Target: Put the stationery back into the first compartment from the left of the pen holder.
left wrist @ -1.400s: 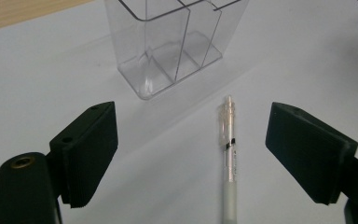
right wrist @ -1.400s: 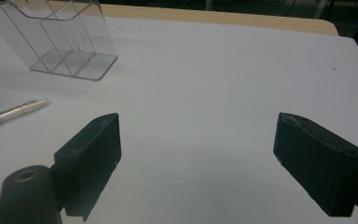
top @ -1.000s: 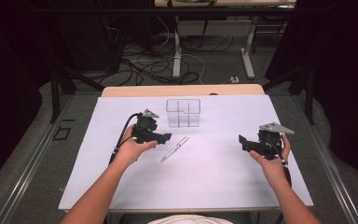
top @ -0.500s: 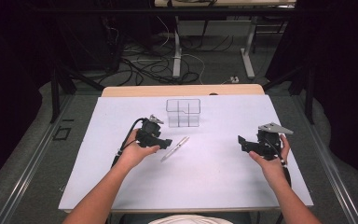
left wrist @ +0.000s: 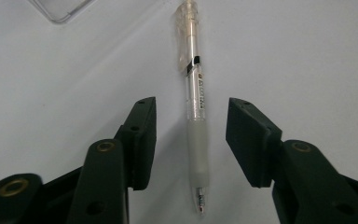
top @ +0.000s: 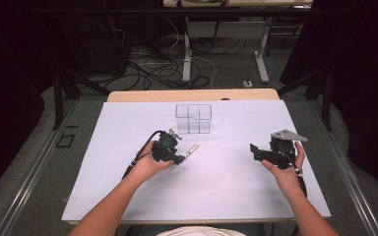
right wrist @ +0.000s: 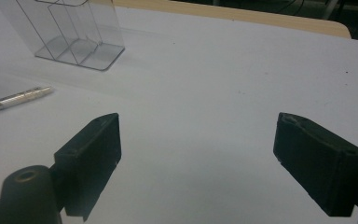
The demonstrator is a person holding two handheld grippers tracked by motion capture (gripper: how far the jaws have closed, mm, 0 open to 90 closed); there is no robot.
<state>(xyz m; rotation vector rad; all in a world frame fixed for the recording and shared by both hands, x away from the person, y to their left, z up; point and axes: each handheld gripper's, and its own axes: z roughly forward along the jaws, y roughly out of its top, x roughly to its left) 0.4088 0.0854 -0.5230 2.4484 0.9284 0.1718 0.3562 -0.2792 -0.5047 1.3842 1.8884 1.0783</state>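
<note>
High view: the white surface [top: 226,196] carries a clear plastic organizer [top: 193,118] at 12 o'clock from its centre. The organizer is divided into compartments; nothing is visible inside them. A clear pen [top: 189,152] lies just at 6 o'clock of the organizer, apart from it. The left gripper [top: 173,158] sits over the pen's near end, held by the left hand [top: 147,166]. The right gripper [top: 257,151] is held by the right hand [top: 285,167] at 3 o'clock on the surface, well apart from the pen.

Left gripper view: the jaws stand apart, one on each side of the pen [left wrist: 196,116], not touching it. The pen lies flat on the surface, tip toward 6 o'clock, frosted grip between the jaws. A label with small print runs along the barrel; the text is too small to read. A corner of the organizer [left wrist: 60,9] shows at 11 o'clock.

Right gripper view: the jaws stand wide apart with bare surface between them. The organizer [right wrist: 70,32] stands upright at 11 o'clock, its compartments empty. The pen [right wrist: 16,100] lies at 9 o'clock.
</note>
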